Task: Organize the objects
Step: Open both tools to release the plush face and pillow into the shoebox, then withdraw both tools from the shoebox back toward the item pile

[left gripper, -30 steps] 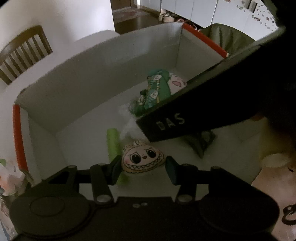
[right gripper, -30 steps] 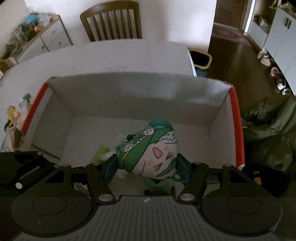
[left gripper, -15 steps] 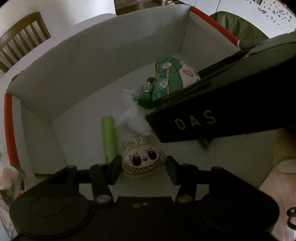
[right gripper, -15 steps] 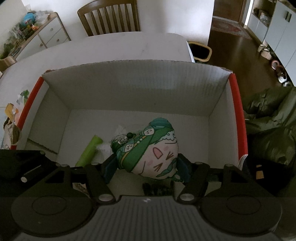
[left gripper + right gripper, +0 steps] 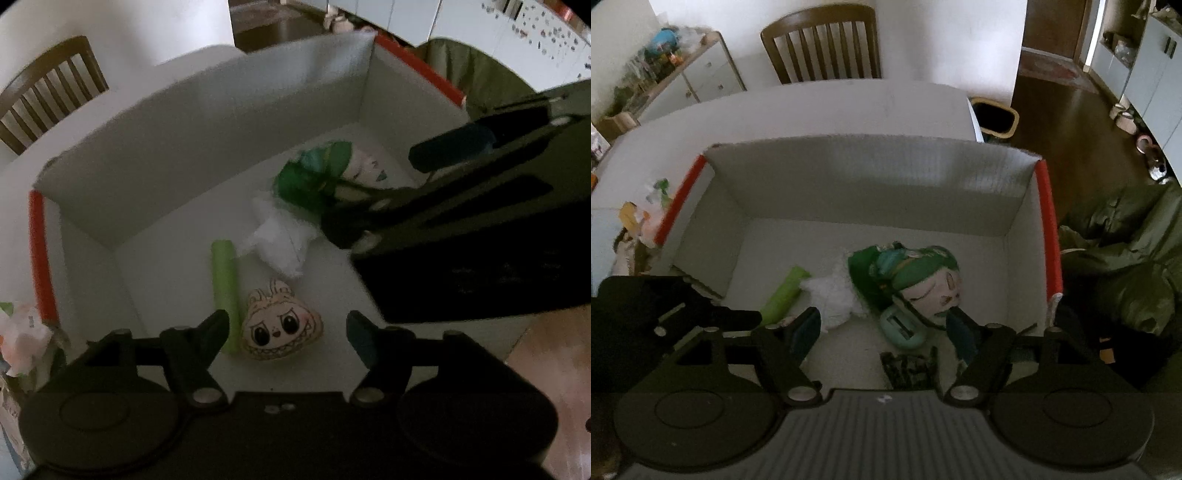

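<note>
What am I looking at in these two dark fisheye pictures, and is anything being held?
There is no robot. A person holds a two-finger gripper in each hand, and each gripper carries a fisheye camera that looks forward along its fingers. The black shape along the bottom of each picture is that gripper's own body.

One picture is from the left gripper, the other from the right gripper. Both look down into a white cardboard box with red edges.

In the box lie a cream plush face, a light green tube, a white fluffy piece, a green and white plush doll, a mint-coloured item and a dark patterned thing I cannot identify.

Both grippers are open and hold nothing; the toys lie loose below them.
</note>
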